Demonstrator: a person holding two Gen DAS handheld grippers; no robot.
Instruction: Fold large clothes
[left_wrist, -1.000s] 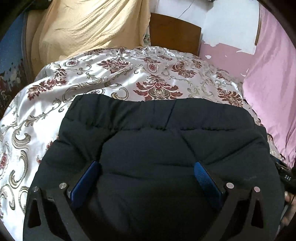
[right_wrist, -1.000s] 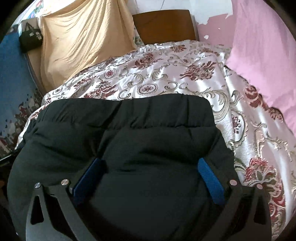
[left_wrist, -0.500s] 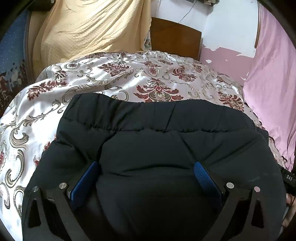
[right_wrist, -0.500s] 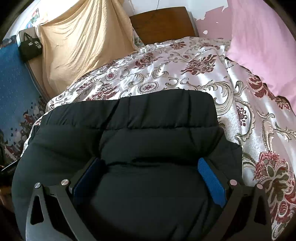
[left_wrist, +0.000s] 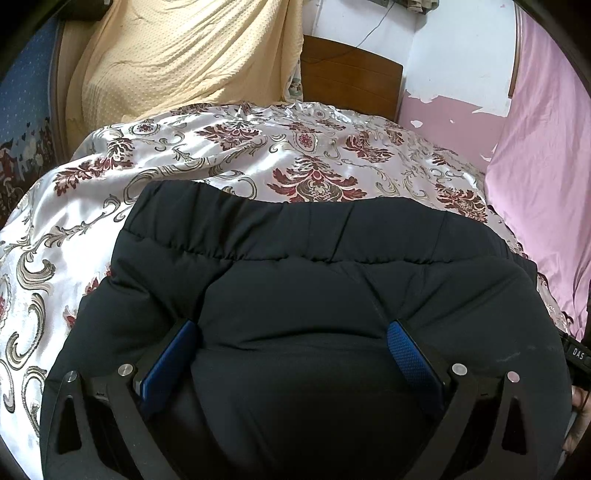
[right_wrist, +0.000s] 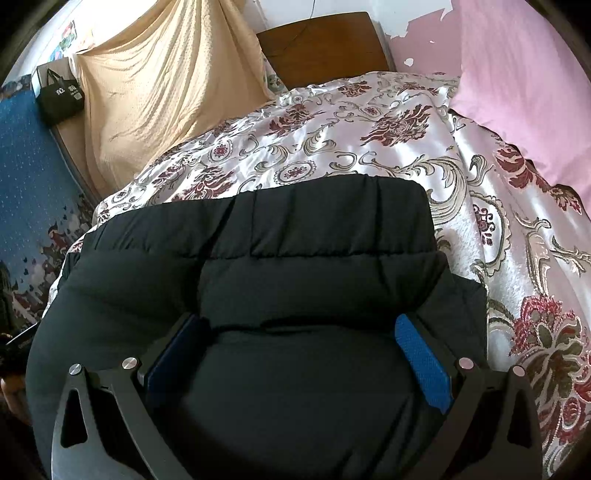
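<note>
A black puffy quilted jacket (left_wrist: 295, 266) lies folded on the floral satin bedspread (left_wrist: 229, 147) and fills the lower half of both views. My left gripper (left_wrist: 291, 343) is open, its blue pads (left_wrist: 166, 365) pressed into the padding, which bulges up between the wide-apart fingers. In the right wrist view the same jacket (right_wrist: 295, 258) bulges between the fingers of my right gripper (right_wrist: 299, 339), also open, with blue pads (right_wrist: 421, 365) sunk into the fabric. The jacket's near part lies hidden under both grippers.
A wooden headboard (left_wrist: 351, 77) stands at the far end of the bed. A cream cloth (left_wrist: 177, 55) hangs at the back left and a pink curtain (right_wrist: 524, 74) on the right. A black bag (right_wrist: 61, 96) sits far left. A hand (left_wrist: 576, 410) shows at the right edge.
Both views have tilted up and drawn back a little, showing more wall and headboard. The jacket stays bulged between both pairs of fingers, and the finger spacing is unchanged.
</note>
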